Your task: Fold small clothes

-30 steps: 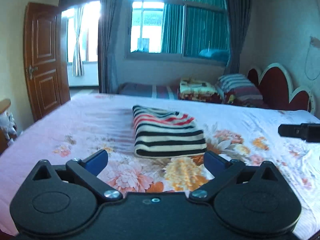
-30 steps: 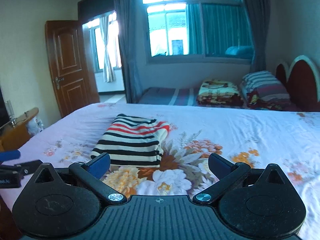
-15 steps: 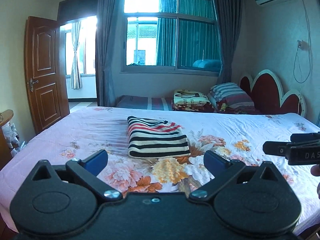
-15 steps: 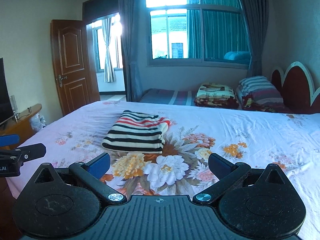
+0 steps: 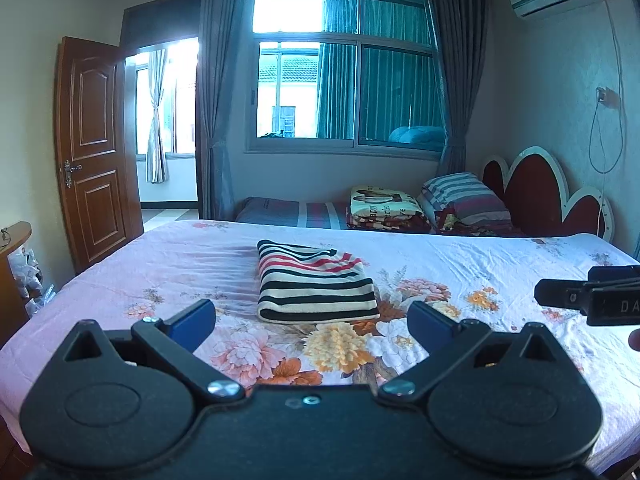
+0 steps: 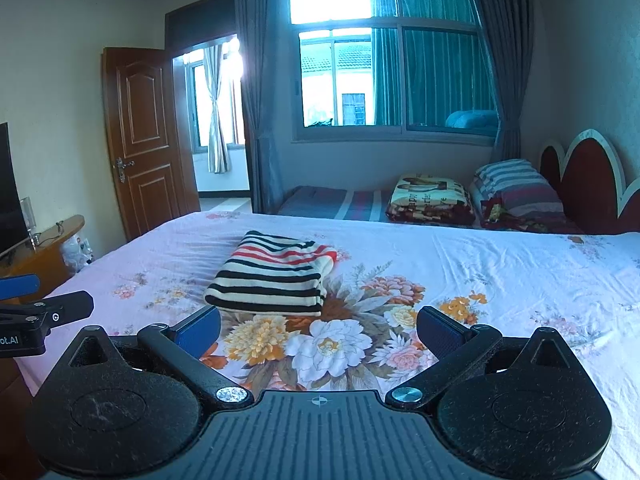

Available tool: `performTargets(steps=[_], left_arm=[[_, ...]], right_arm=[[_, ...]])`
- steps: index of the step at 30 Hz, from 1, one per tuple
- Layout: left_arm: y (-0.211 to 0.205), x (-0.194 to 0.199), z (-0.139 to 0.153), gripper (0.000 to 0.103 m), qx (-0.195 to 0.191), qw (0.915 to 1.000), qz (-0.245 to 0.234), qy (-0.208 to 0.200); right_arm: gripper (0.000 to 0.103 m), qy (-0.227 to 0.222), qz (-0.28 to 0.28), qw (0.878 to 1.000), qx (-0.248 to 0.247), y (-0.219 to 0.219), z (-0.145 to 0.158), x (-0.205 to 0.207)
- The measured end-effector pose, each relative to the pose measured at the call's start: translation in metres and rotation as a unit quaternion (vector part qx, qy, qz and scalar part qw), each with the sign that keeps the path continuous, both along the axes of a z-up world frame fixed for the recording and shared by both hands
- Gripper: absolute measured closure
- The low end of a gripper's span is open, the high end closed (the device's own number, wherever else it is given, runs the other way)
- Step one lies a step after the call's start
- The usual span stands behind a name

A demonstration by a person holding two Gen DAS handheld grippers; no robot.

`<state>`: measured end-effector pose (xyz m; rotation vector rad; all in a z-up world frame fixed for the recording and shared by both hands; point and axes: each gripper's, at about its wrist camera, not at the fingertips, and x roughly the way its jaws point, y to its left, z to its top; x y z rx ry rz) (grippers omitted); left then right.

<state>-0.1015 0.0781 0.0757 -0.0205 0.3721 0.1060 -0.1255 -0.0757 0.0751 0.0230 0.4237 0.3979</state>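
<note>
A striped garment (image 5: 314,282), cream with black and red bands, lies folded into a neat rectangle on the floral bed sheet (image 5: 460,268). It also shows in the right wrist view (image 6: 272,276). My left gripper (image 5: 312,322) is open and empty, held back from the garment above the near part of the bed. My right gripper (image 6: 318,330) is open and empty, also well short of the garment. The right gripper's body shows at the right edge of the left wrist view (image 5: 592,296). The left gripper shows at the left edge of the right wrist view (image 6: 36,312).
Beyond the bed are a folded blanket (image 5: 384,208), a striped pillow (image 5: 464,196) and a red headboard (image 5: 544,196). A wooden door (image 5: 96,160) stands open at the left. A wooden side table (image 6: 44,248) is beside the bed's left edge.
Both grippers have drawn back and risen away from the folded garment, which now looks smaller and farther off. Both stay open. The garment has not moved.
</note>
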Motion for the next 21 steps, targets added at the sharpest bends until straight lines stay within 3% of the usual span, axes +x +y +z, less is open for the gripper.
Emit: performTargets(steps=[21], left_arm=[[0.0064, -0.0016, 0.0053, 0.002, 0.007, 1.0000, -0.003, -0.004]], right_arm=[[0.000, -0.004, 0.002, 1.000, -0.002, -0.0031, 0.0047, -0.0010]])
